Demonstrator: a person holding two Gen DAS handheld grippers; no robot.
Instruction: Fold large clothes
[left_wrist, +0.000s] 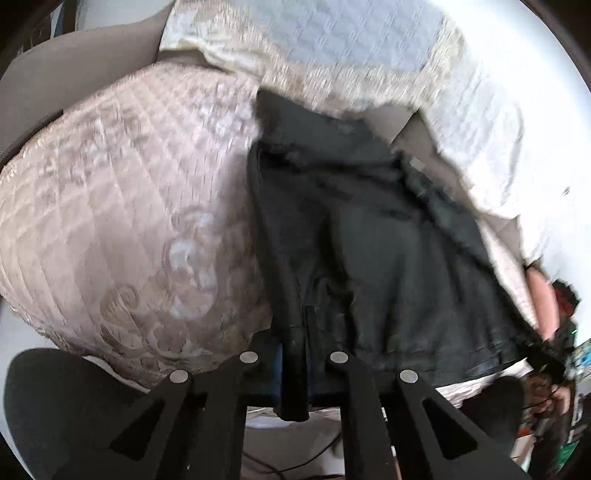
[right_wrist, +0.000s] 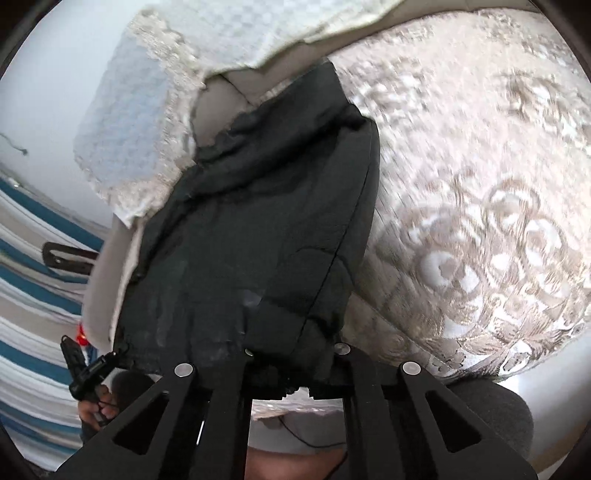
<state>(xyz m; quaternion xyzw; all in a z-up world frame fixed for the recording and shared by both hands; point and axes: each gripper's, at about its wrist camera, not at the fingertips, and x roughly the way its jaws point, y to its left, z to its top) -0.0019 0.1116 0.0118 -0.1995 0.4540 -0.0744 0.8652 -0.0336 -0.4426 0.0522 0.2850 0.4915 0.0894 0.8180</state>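
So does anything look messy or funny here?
A bit. The black garment is bunched and wrinkled, not flat, and its far end rides up against the white blanket instead of lying on the patterned quilt. The left gripper and the right gripper each pinch its near edge.

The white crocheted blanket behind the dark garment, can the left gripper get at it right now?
Probably not as things stand. The left gripper looks shut on the dark garment's near hem, and that garment lies between it and the white blanket.
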